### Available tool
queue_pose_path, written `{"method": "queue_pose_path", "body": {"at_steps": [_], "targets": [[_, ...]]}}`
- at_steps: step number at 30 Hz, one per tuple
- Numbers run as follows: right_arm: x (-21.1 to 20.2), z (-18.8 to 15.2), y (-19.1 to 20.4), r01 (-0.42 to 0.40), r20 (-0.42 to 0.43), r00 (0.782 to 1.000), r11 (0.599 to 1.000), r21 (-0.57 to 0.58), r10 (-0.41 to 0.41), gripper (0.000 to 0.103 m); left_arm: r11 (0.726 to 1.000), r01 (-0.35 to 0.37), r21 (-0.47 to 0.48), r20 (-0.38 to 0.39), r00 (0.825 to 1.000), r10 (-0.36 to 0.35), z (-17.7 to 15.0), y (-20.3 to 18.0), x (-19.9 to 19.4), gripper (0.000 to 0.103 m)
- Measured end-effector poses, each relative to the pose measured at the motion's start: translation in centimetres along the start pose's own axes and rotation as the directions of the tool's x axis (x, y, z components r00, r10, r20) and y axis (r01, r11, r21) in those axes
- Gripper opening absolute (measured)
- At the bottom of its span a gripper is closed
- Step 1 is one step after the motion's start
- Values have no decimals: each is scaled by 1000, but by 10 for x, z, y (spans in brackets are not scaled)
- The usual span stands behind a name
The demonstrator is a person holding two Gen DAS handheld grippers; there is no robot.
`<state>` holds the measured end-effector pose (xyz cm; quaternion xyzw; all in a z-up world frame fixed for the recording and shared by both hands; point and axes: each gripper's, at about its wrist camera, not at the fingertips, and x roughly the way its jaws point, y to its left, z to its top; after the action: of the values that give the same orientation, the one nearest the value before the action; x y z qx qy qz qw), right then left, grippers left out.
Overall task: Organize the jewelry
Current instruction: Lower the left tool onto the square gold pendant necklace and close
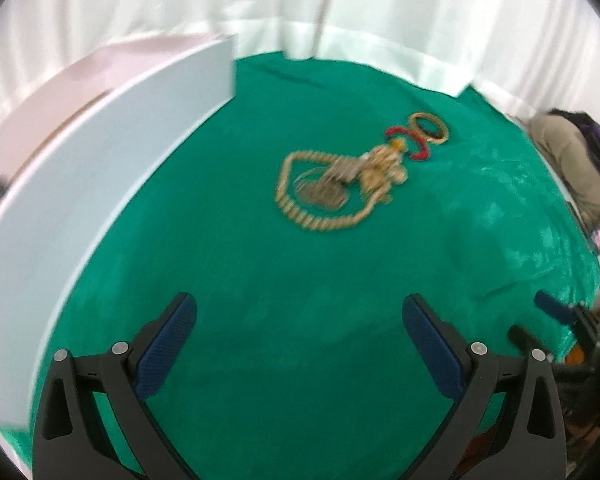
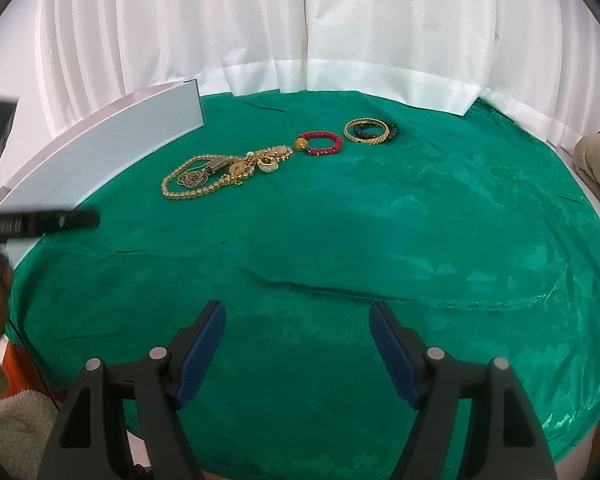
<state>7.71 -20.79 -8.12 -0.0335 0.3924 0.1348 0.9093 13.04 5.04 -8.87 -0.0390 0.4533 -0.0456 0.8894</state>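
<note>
white curtains back a green-clothed surface [image 2: 380, 240] where a tangled gold necklace pile [image 2: 220, 172], red bead bracelet [image 2: 320, 143] and gold bangle [image 2: 367, 131] lie untouched near a white box [image 2: 112, 148], both left claw [image 1: 300, 320] and right claw [image 2: 298, 328] wide and empty, so sorting seems unstarted and calls for reaching in.

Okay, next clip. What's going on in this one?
A person holds two grippers above a green cloth, and neither has picked anything up yet. The left gripper and right gripper are both open and empty. Farther back lie a tangled pile of gold chains, a red bead bracelet and a gold bangle over a dark bead bracelet. A white box stands at the left. Sorting has not visibly begun.
</note>
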Motion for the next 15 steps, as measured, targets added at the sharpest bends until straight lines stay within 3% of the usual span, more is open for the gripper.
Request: {"method": "queue_pose_path", "body": {"at_steps": [7, 11, 15], "targets": [[-4, -1, -7, -7, 13, 1000, 1000, 26, 7, 76, 992, 50, 117, -31, 998, -46, 53, -23, 47, 101], [-5, -3, -14, -8, 11, 1000, 999, 48, 8, 76, 984, 55, 167, -64, 997, -45, 73, -33, 82, 88], [-3, -5, -20, -12, 6, 1000, 998, 66, 12, 76, 980, 30, 196, -87, 996, -13, 84, -37, 110, 84]]}}
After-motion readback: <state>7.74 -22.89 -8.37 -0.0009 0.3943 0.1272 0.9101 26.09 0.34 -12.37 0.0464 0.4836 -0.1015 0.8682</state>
